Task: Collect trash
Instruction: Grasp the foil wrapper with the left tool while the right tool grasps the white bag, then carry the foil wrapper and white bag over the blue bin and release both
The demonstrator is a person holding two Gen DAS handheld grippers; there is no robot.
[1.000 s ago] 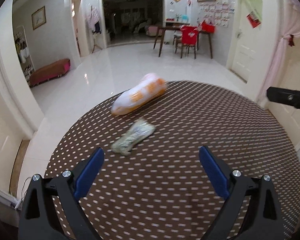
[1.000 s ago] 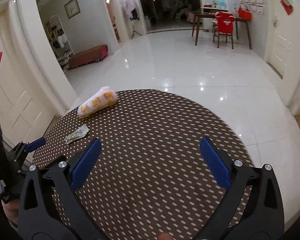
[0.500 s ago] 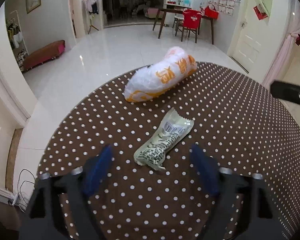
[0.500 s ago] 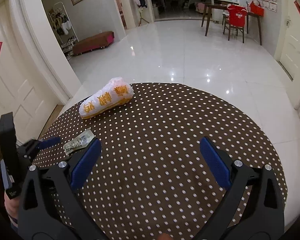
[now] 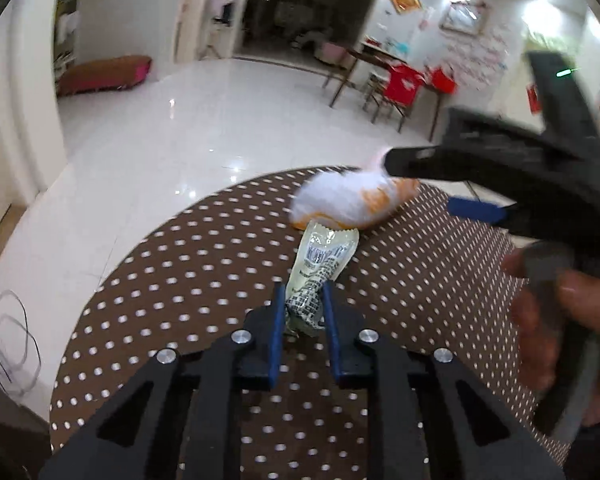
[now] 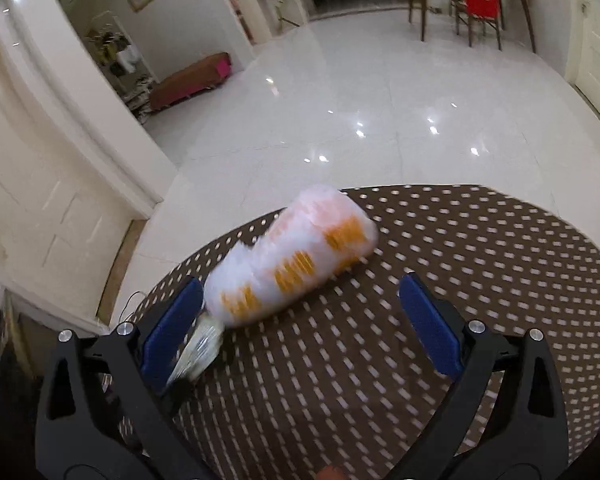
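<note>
A round table [image 5: 204,264] in brown polka-dot cloth carries my trash. The white-and-orange plastic bag [image 6: 296,256], puffy and soft, lies ahead of my right gripper [image 6: 300,320], whose jaws gape. My left gripper [image 5: 302,312] has just been closing and pinches the crinkly, featherlight foil wrapper [image 5: 320,268] at its twisted near end.

Home – dining table [image 5: 384,60], tiled hall [image 6: 380,92]

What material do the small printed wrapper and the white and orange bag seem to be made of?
Small printed wrapper: probably thin glossy plastic film; it shines, has a crimped serrated end, and crumples between the left gripper pads. White and orange bag: probably thin, soft plastic, slightly translucent with printed orange marks; blur hides its finish.
</note>
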